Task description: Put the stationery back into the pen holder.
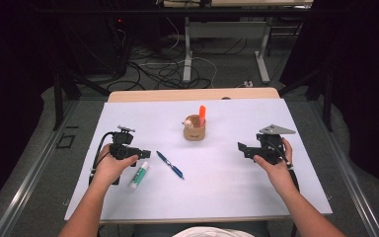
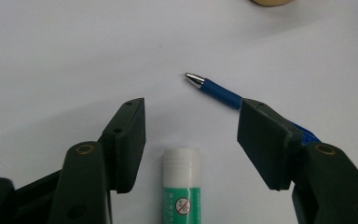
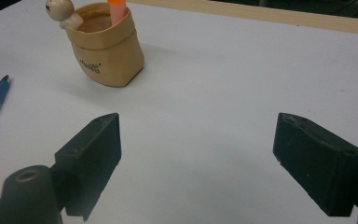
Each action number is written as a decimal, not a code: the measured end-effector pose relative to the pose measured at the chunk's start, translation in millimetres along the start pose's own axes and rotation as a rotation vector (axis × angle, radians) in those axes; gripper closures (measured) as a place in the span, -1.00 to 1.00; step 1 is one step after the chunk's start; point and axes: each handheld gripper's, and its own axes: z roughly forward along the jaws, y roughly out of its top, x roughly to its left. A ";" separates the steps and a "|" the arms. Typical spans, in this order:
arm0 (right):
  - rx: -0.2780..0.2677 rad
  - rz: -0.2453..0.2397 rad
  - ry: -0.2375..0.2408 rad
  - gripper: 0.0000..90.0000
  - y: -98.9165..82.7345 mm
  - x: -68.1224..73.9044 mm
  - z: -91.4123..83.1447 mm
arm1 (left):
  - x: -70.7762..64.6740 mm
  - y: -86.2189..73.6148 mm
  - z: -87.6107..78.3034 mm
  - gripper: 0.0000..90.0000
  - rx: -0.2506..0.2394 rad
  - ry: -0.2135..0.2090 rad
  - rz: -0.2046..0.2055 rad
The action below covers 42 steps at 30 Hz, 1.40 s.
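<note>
— Glue stick (image 2: 181,183) lies right between the left gripper (image 2: 191,135) jaws, which stand apart, untouched?

— Yes. Just past its right jaw lies the blue pen (image 2: 219,91).

— And the right gripper (image 3: 198,154)?

— Wide open over bare table (image 3: 242,79); the tan pouch (image 3: 106,49) with an orange marker (image 3: 117,10) stands beyond its left jaw.

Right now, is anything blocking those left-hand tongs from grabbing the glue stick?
Nothing visible does. The glue stick lies on the white table between the open jaws of the left tongs, which don't touch it. The blue pen lies beside, partly behind one jaw, not across the glue stick.
</note>
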 end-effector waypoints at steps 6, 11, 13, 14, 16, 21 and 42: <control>0.002 0.004 -0.002 -0.67 -3.1 -1.9 -0.7 | 1.4 -0.8 2.2 0.02 0.044 -0.019 0.001; 0.014 0.009 0.006 -0.67 -6.3 -1.7 0.5 | -0.5 -1.9 6.0 0.09 0.084 -0.010 0.002; 0.020 0.010 0.008 -0.67 -7.0 -0.5 1.5 | -0.7 -2.8 7.4 0.10 0.100 -0.015 0.005; 0.020 0.010 0.008 -0.67 -7.0 -0.5 1.5 | -0.9 -3.1 7.8 0.10 0.106 -0.011 0.009; 0.027 0.011 0.018 -0.67 -7.7 0.9 2.0 | -1.6 -4.1 9.4 0.13 0.112 0.000 0.016; 0.034 0.008 0.021 -0.67 -8.4 1.9 3.1 | -1.7 -6.1 14.2 0.20 0.142 0.014 0.014; 0.045 0.019 0.037 -0.66 -10.7 -0.4 4.2 | -0.1 -7.7 35.1 0.37 0.237 0.033 0.003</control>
